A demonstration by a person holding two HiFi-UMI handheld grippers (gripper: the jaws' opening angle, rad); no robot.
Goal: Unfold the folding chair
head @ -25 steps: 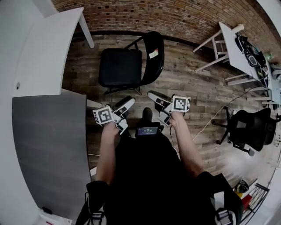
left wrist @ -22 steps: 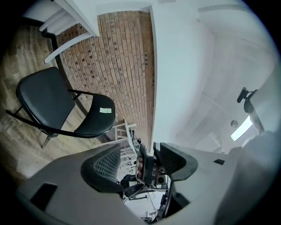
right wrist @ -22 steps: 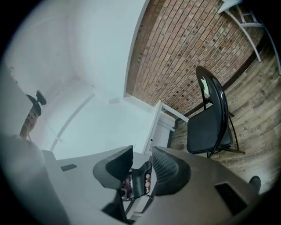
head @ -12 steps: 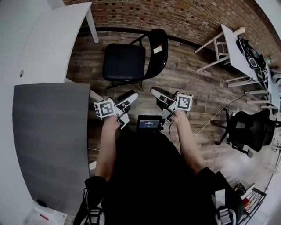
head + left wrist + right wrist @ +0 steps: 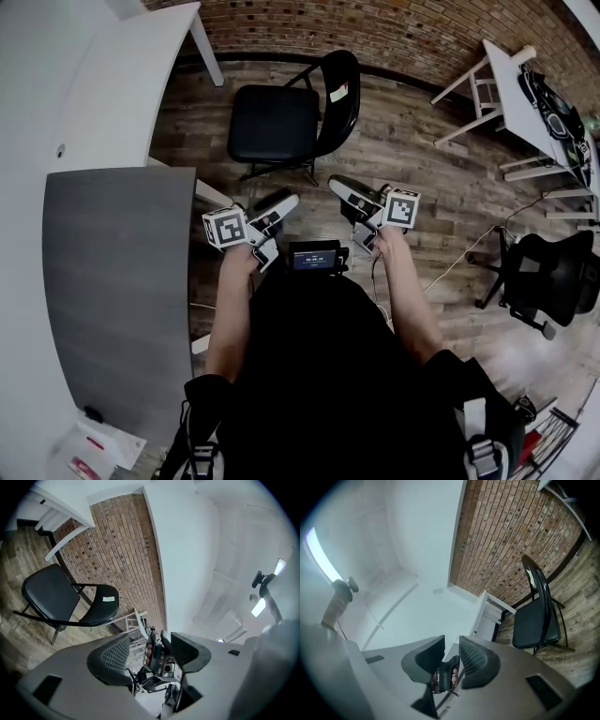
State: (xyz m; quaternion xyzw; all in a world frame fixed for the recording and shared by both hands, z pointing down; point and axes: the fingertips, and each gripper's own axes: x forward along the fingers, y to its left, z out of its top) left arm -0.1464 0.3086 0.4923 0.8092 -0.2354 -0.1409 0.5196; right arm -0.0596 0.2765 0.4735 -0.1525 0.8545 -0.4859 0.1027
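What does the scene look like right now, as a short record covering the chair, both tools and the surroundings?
chair: black folding chair, already unfolded, standing on the wood floor near the brick wall
left tool: jaws wide apart, empty, not touching the chair
right tool: jaws have just been closing, narrow gap, nothing between them, not touching the chair
nearby: grey table at the person's left

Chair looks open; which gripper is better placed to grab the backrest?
Right, probably: the right gripper lies nearer the backrest; its jaws, just now closing, hold nothing. The left gripper, open and empty, faces the seat.
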